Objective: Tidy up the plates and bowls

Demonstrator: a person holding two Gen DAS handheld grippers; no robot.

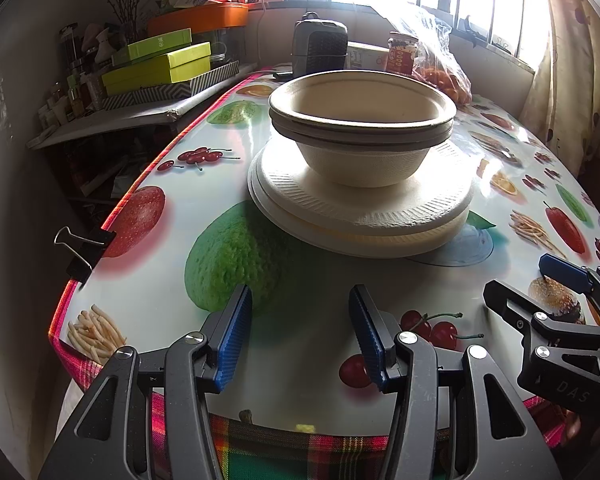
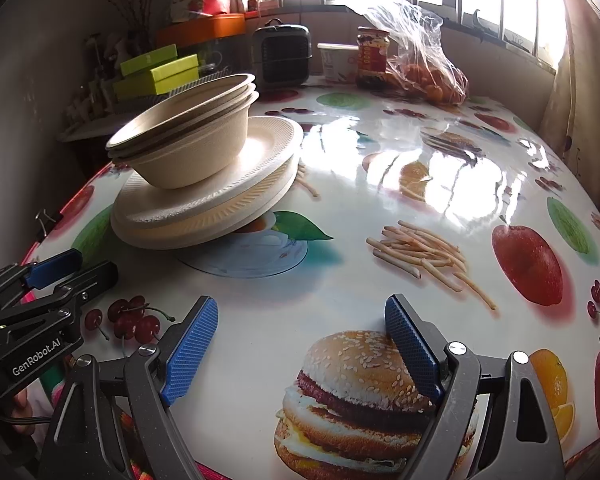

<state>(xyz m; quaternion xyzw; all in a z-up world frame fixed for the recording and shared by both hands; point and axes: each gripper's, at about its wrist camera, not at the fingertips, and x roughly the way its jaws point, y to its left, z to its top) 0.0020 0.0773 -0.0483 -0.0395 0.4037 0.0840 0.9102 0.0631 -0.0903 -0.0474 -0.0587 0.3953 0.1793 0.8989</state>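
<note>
A stack of beige paper bowls (image 1: 362,124) sits nested on a stack of white paper plates (image 1: 360,212) in the middle of the fruit-print table (image 1: 300,344). The same bowls (image 2: 188,136) and plates (image 2: 204,204) show at the left of the right wrist view. My left gripper (image 1: 300,320) is open and empty, low over the table's near edge, short of the plates. My right gripper (image 2: 300,328) is open and empty over the printed burger, to the right of the stack. Each gripper shows in the other's view: the right one (image 1: 556,284), the left one (image 2: 72,268).
At the table's far end stand a small grey heater (image 1: 320,46), a red-labelled jar (image 1: 402,54), a white tub (image 2: 336,62) and a plastic bag of oranges (image 1: 440,64). Green and orange boxes (image 1: 160,64) sit on a side shelf at left. A binder clip (image 1: 82,246) grips the table's left edge.
</note>
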